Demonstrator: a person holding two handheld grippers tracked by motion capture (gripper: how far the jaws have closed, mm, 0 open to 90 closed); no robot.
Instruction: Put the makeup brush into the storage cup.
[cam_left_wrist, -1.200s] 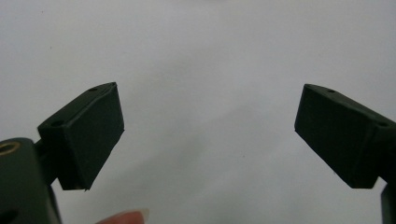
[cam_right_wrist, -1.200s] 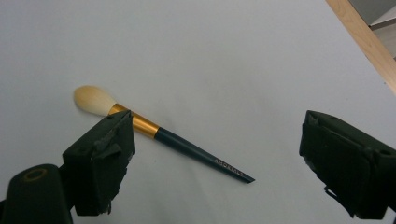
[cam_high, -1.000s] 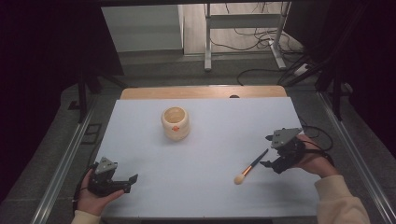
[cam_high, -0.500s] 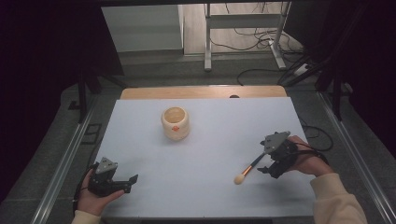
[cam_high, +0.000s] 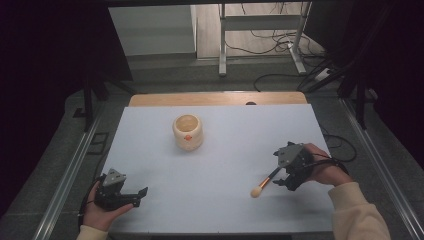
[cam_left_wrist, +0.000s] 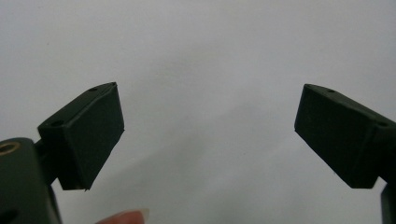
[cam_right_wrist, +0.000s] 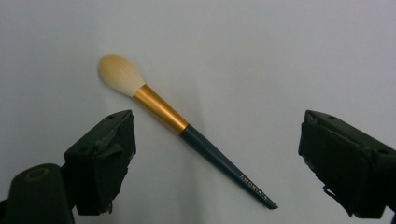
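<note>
A makeup brush lies on the white table, with cream bristles, a gold ferrule and a dark handle. In the right gripper view the brush lies slantwise between the jaws, which stand wide apart above it. My right gripper is open over the handle end, at the right of the table. A cream round pot with an orange mark stands upright at the table's middle back. My left gripper rests open near the front left corner, with bare table between its jaws.
The white table top has a wooden strip along its far edge. Metal rails run along both sides. Cables and a desk frame lie on the floor beyond the table.
My right gripper has moved left and down over the brush handle. The brush, the pot and my left gripper have stayed where they were.
</note>
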